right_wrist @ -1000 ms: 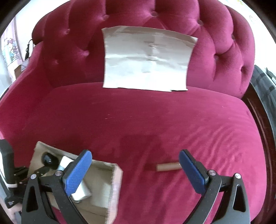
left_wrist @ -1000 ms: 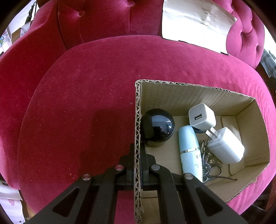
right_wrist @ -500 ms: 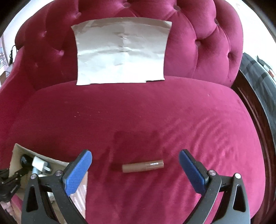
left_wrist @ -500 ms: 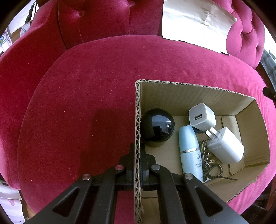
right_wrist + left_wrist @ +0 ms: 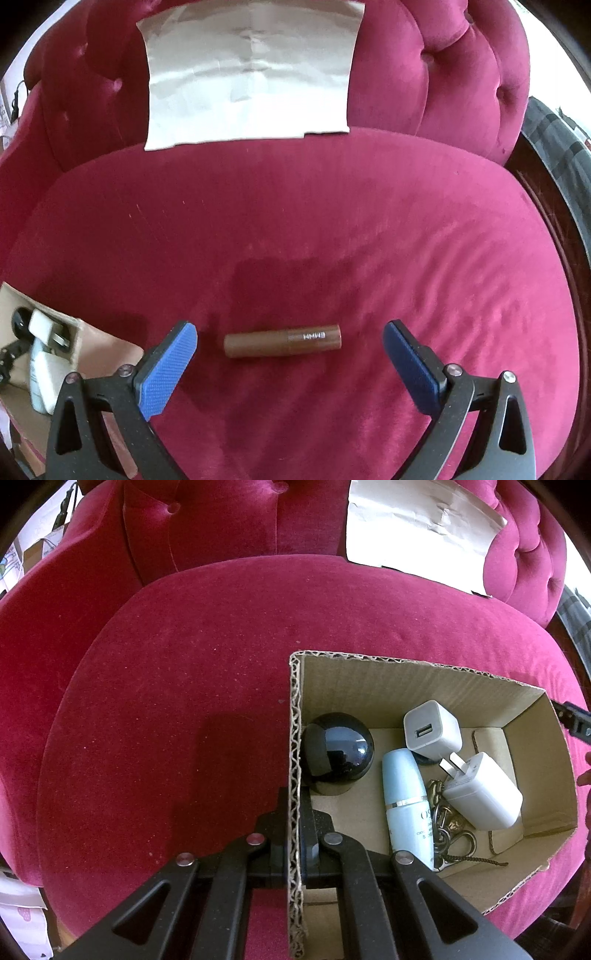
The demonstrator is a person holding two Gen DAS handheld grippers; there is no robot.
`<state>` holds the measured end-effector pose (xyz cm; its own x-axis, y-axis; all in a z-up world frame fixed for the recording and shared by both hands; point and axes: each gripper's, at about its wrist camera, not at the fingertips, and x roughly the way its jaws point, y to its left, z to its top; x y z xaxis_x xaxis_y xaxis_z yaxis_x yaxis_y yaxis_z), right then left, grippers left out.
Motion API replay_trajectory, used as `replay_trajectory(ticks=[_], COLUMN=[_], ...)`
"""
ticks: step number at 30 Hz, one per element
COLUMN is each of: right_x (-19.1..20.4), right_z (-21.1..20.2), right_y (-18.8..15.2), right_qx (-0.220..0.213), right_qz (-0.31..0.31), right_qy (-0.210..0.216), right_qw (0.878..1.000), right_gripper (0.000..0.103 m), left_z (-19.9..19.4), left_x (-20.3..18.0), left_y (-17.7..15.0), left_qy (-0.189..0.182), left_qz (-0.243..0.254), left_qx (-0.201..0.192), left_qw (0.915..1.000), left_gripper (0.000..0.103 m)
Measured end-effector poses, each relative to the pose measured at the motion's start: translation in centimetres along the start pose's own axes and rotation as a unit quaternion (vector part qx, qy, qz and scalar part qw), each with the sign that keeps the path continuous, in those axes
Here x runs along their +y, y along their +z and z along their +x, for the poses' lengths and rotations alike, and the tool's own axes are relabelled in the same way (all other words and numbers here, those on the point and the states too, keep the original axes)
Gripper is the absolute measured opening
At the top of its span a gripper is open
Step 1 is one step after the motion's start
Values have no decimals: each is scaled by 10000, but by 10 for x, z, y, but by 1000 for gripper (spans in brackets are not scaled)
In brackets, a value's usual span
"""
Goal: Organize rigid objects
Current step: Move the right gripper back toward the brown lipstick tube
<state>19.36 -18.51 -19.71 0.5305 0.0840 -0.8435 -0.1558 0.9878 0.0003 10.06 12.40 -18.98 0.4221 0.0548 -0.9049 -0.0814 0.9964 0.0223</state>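
The tube (image 5: 282,345) lies on the seat cushion (image 5: 332,221), right of the box (image 5: 92,339).

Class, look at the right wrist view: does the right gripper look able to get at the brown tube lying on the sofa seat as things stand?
Probably yes. The right gripper is open, its blue pads either side of the brown tube, which lies alone on the sofa seat with nothing between.

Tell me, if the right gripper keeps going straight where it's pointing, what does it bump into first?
Probably the brown tube lying on the red seat cushion. It sits between the open blue fingers of the right gripper, not touching them. Depth is hard to judge.
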Motion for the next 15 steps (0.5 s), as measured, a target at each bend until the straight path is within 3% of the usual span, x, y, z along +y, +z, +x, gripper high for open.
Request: replay_trajectory(ticks=[15], right_x=[-3], right_z=[27], right_y=[-14], right_qx=[238], right_qz=[-81], right_qy=[-60], right_qw=[9997], right_gripper=[103], left_z=[0], left_x=[0], left_y=[-1], left_qy=[-6], left_qz=[-9], left_qx=[0], left_qw=[10000], left_gripper=[3])
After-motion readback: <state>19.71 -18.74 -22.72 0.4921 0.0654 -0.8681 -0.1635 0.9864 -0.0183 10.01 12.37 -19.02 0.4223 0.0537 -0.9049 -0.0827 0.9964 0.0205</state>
